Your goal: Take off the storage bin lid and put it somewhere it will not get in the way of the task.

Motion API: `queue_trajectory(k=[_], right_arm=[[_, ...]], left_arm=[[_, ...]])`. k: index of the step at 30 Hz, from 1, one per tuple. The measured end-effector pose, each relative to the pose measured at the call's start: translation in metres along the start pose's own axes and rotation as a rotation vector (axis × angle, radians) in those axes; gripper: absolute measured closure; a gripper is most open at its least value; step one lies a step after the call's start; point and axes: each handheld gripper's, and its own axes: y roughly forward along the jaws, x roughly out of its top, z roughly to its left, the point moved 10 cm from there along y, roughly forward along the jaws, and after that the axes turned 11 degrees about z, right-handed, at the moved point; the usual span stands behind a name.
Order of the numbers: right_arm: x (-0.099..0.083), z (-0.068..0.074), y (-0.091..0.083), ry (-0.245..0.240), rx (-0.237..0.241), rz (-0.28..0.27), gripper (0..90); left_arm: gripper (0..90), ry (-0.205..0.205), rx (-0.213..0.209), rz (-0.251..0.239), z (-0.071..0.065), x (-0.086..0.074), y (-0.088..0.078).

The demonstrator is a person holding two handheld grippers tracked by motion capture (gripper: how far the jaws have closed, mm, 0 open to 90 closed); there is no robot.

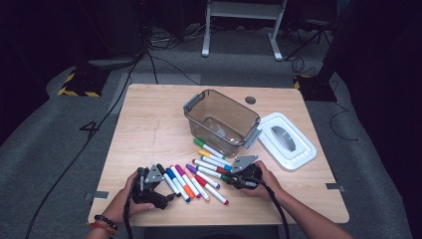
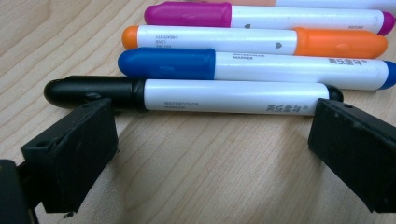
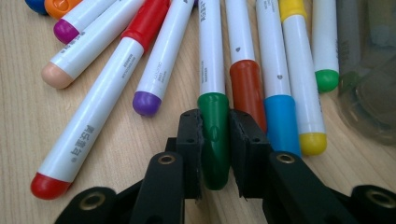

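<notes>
Several capped watercolour markers (image 1: 199, 174) lie side by side on the wooden table (image 1: 149, 124). My right gripper (image 3: 215, 126) is shut on the cap of a dark green marker (image 3: 212, 65), which lies between a purple-tipped marker (image 3: 161, 60) and a red-brown capped one (image 3: 246, 88). In the high view this right gripper (image 1: 238, 177) sits at the right end of the row. My left gripper (image 2: 210, 135) stands open just short of a black marker (image 2: 224, 97), one jaw near each end, touching nothing. From above, the left gripper (image 1: 149, 186) rests at the row's left end.
A clear plastic bin (image 1: 219, 124) with grey handles stands behind the markers. Its white lid (image 1: 287, 140) lies to the right. Blue (image 2: 252, 65), orange (image 2: 252, 41) and magenta (image 2: 261, 16) markers lie beyond the black one. Both hands are near the table's front edge.
</notes>
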Motion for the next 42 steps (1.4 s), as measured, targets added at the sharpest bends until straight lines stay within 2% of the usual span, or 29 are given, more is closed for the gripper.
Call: queue_trajectory(k=[8, 19, 30, 36, 37, 42], right_arm=[[0.002, -0.001, -0.009, -0.011, -0.029, -0.02, 75.1], [0.008, -0.004, -0.03, -0.03, -0.032, -0.079, 75.1], [0.018, 0.0, -0.048, -0.068, -0.027, -0.124, 75.1], [0.023, -0.002, -0.062, -0.075, -0.033, -0.158, 75.1], [0.026, -0.005, -0.07, -0.074, -0.043, -0.176, 75.1], [0.032, -0.012, -0.086, -0.068, -0.068, -0.209, 75.1]], left_arm=[[1.7, 0.001, 0.001, 0.002, 0.0, 0.0, 0.0], [1.7, 0.002, 0.001, 0.003, 0.0, 0.0, 0.0], [1.7, 0.002, 0.001, 0.002, 0.0, 0.0, 0.0], [1.7, 0.003, 0.001, 0.003, 0.0, 0.0, 0.0], [1.7, 0.003, 0.001, 0.002, 0.0, 0.0, 0.0], [1.7, 0.003, 0.001, 0.003, 0.0, 0.0, 0.0]])
